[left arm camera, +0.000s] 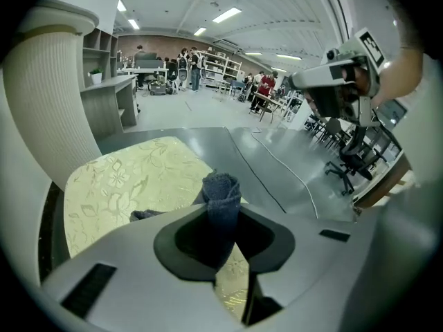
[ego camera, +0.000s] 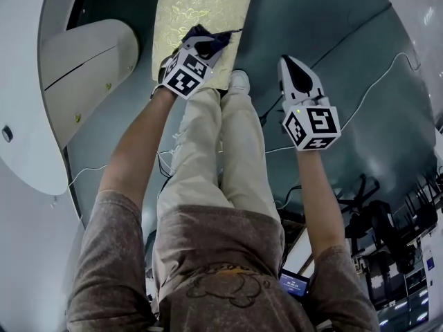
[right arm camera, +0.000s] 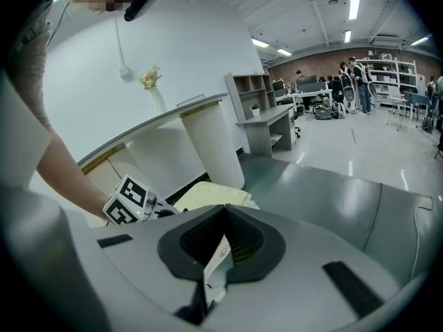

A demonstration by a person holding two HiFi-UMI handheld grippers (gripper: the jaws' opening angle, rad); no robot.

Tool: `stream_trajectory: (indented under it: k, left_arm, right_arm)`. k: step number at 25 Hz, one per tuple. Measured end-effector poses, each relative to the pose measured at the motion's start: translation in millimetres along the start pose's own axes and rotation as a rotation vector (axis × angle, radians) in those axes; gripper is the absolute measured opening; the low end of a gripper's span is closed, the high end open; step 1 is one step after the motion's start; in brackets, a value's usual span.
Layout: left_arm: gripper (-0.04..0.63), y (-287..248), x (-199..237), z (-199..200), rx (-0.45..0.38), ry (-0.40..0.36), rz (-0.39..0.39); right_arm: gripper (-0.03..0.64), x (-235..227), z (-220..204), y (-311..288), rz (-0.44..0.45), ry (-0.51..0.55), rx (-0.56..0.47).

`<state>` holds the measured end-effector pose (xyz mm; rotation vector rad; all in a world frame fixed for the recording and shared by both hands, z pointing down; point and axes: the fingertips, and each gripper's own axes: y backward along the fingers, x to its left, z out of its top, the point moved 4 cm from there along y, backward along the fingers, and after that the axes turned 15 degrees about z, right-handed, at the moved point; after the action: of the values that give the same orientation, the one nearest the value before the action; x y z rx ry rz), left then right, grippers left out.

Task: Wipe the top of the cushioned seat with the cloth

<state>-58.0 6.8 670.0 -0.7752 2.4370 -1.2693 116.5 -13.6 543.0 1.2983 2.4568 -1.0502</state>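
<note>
The cushioned seat (ego camera: 201,5) is a pale yellow-green pad with a floral pattern, low on the grey floor ahead of me. A dark blue cloth (ego camera: 208,40) is bunched at the seat's near edge, and my left gripper (ego camera: 201,47) is shut on it. In the left gripper view the cloth (left arm camera: 221,192) stands rolled between the jaws above the seat (left arm camera: 124,178). My right gripper (ego camera: 291,64) hangs in the air to the right of the seat, shut and holding nothing. The right gripper view shows the seat (right arm camera: 208,196) and the left gripper's marker cube (right arm camera: 131,203) beyond the closed jaws.
A white curved counter (ego camera: 28,116) and a ribbed white column (left arm camera: 48,109) flank the seat's left side. The person's legs and a white shoe (ego camera: 239,81) stand just before the seat. Cables (ego camera: 374,88) cross the floor, and office chairs (ego camera: 367,213) stand at the right.
</note>
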Motion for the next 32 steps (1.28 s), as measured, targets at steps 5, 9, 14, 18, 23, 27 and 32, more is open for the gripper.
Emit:
stream_trajectory:
  k: [5,9,14,18,23,27,32]
  left_arm:
    - [0.081,14,-18,-17,0.007,0.003,-0.011]
    - [0.081,24,-35,-33,0.021,0.003,-0.025]
    - [0.081,35,-56,-48,0.026,0.027,-0.056]
    - [0.081,43,-69,-59,0.049,0.043,-0.075]
    - [0.081,48,-83,-66,0.064,0.070,-0.095]
    - [0.081,52,-94,-76,0.096,0.074,-0.125]
    - [0.081,56,-105,-84,0.134,0.044,-0.167]
  right_arm:
    - [0.006,5,-3,2,0.000,0.001,0.000]
    - [0.006,6,-6,3,-0.003,-0.001,0.000]
    - [0.006,9,-9,5,-0.002,0.000,-0.003]
    - [0.006,9,-10,4,0.001,-0.001,-0.002]
    - [0.006,7,-10,6,-0.001,-0.003,-0.001]
    - [0.006,7,-12,7,-0.004,-0.008,-0.004]
    - [0.006,5,-12,8,-0.011,-0.017,-0.014]
